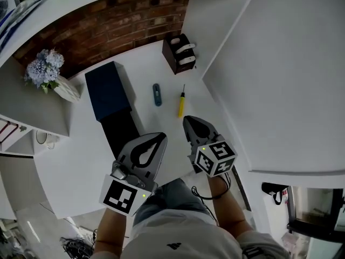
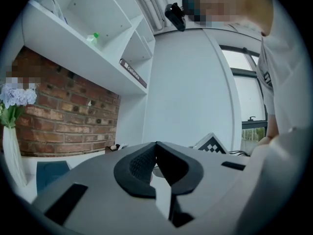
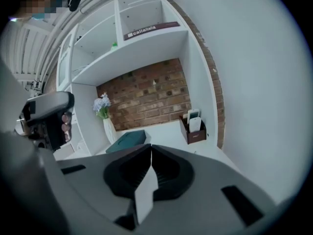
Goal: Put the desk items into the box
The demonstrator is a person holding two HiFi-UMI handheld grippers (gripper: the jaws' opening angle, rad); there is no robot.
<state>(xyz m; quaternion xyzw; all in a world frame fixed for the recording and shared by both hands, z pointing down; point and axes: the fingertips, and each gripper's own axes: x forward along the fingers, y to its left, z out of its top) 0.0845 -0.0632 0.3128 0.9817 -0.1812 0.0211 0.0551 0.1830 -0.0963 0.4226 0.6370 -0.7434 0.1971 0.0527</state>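
White desk (image 1: 148,63) | rectangular navy box (image 1: 110,90) | left hand-held gripper (image 1: 160,138), right hand-held gripper (image 1: 187,120): clenched, empty

Right gripper (image 3: 149,150), jaws together, empty

Left tool (image 1: 160,138) and right tool (image 1: 187,120) sit side by side, jaws closed, empty.

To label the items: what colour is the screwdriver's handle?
Yellow; the screwdriver shows best in the head view.
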